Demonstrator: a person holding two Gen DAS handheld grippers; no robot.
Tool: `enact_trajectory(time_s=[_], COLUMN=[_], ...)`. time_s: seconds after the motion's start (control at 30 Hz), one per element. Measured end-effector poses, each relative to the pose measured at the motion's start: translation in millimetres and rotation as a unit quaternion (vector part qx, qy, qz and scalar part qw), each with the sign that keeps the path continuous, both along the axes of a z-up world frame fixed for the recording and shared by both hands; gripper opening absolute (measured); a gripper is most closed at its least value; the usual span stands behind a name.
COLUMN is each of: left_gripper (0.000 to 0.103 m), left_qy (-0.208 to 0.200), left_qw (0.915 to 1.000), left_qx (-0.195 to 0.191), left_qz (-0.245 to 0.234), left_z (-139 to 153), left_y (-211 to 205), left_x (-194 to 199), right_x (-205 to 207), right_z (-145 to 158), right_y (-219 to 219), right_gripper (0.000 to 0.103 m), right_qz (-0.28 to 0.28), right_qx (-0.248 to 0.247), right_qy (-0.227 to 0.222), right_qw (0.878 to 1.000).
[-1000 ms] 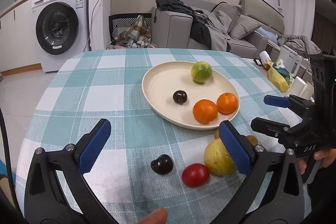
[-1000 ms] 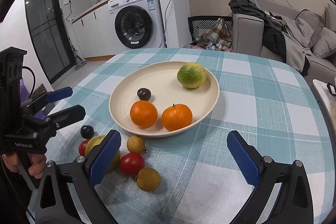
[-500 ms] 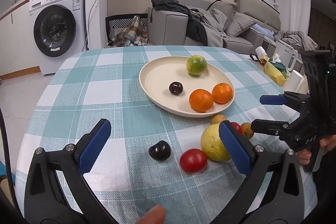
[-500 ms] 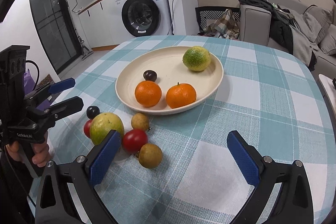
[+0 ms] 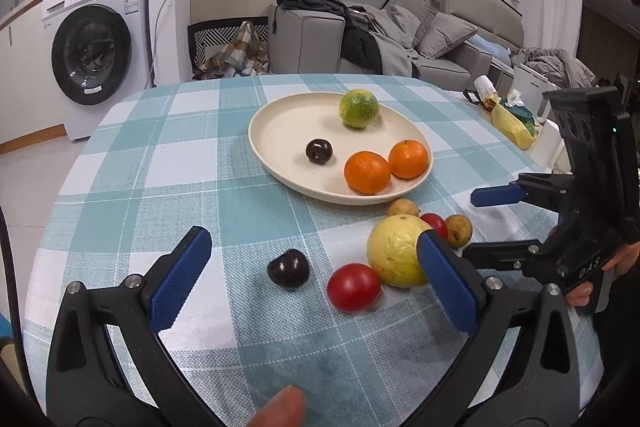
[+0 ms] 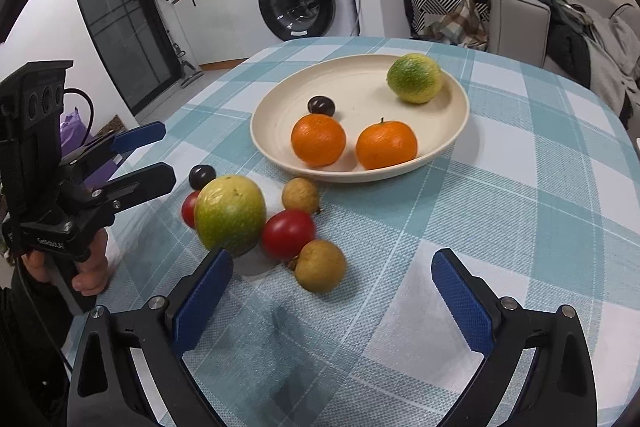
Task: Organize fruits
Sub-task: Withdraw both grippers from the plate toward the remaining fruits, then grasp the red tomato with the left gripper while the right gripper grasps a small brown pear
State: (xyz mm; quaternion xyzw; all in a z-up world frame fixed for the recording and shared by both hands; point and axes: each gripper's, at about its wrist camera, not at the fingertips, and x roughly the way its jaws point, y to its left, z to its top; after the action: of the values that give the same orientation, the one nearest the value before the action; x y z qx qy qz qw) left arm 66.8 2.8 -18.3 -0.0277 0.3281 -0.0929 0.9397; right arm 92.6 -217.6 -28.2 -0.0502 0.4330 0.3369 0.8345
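White washer (image 5: pixel 90 55) by the counter, grey sofa (image 5: pixel 436 39) w/ clothes (jackets, probably), dark glass door (image 6: pixel 120 15) left.

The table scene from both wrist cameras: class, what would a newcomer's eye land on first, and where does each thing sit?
First, the cream plate in the middle of the checked tablecloth, holding two oranges, a green citrus and a dark plum. Next, the loose cluster on the cloth in front of it: a big yellow-green fruit with red tomatoes and small brown fruits around it. Both grippers hover nearby, jaws wide open and empty.
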Motion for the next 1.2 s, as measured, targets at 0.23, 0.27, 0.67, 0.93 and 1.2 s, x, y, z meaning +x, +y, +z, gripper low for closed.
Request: enact_trajectory(time_s=[0.23,0.27,0.67,0.93,1.2], left_gripper=[0.102,0.102,0.102,0.102,0.1], left_qy=[0.008,0.01,0.027,0.033,0.035], left_qw=[0.9998,0.9998,0.9988,0.9969,0.9961], left_qx=[0.013,0.013,-0.006,-0.016,-0.02], left_qz=[-0.013,-0.014,-0.04,-0.07,-0.078], left_z=[-2,-2,-7,-7,-8], left_y=[-8,-9,-11,-17,-18], left_x=[0,0,1,-2,-3], right_x=[1,0,-6,-8,-4], right_z=[-6,-5,-8,-7,-8], right_y=[1,2,13,14,12], right_gripper=[0.077,0.077,0.061,0.054,0.034], right_qz=[0.013,0.018,0.043,0.048,0.04], right_qx=[0.006,0.009,0.004,0.003,-0.003], right_qy=[0.023,0.024,0.02,0.019,0.018], right_qw=[1.0,1.0,0.999,0.999,0.999])
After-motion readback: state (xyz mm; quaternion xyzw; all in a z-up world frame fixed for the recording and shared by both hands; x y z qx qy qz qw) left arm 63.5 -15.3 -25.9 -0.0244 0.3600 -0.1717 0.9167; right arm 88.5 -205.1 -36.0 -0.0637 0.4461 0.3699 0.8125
